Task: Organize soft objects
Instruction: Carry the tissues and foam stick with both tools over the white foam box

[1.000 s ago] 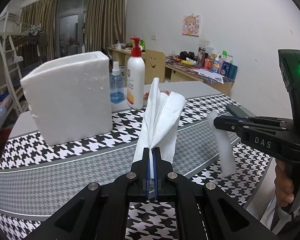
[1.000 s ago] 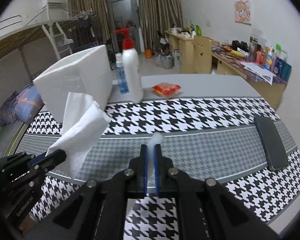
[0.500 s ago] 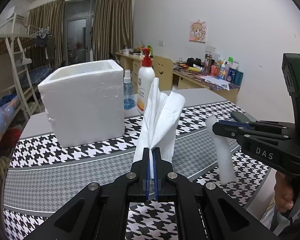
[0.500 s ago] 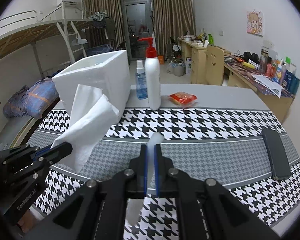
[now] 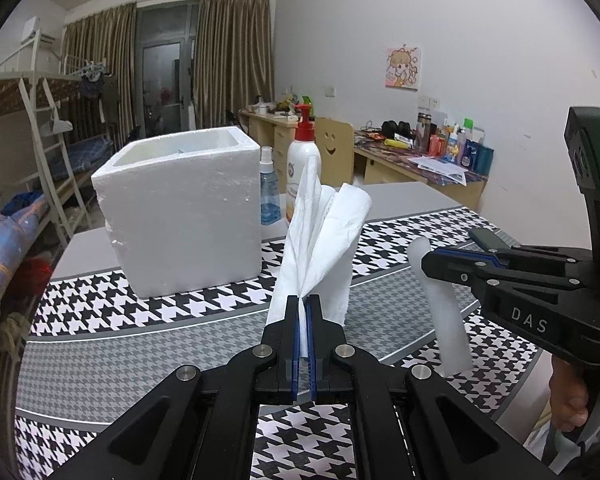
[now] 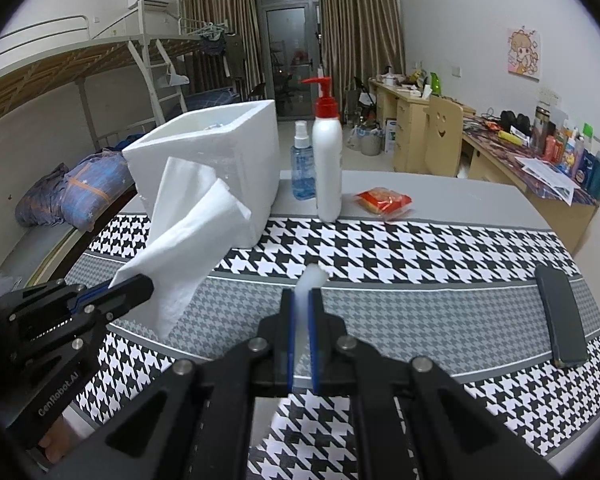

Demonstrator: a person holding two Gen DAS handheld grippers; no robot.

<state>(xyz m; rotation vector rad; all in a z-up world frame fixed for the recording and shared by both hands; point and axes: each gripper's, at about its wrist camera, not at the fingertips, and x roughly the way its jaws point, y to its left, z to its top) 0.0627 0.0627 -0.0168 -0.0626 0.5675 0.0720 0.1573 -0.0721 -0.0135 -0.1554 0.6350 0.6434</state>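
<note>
Here, two hand-held grippers hang above the near edge of a table [image 6: 440, 196] spread with a houndstooth cloth [image 5: 100, 344]. The left gripper [image 5: 303, 300] is clamped on a folded white tissue [image 5: 320, 248], which fans upward and away from its tips. The right gripper [image 6: 303, 292] is pinched on a white foam strip [image 5: 440, 300], whose long axis runs nearly upright, its lower end dangling clear of the cloth. The open-topped white foam box [image 5: 180, 208] stands toward the table's far left corner, ahead of both and slightly left; the left gripper and its tissue sit nearer to it, so that hand probably has the shorter reach. A pump bottle [image 6: 327, 160] and a blue spray bottle [image 6: 303, 164] stand just beside the box. Compared with a second ago, both views have tipped upward and drawn back a little: the box's open rim now shows, and both grips are unchanged.
</note>
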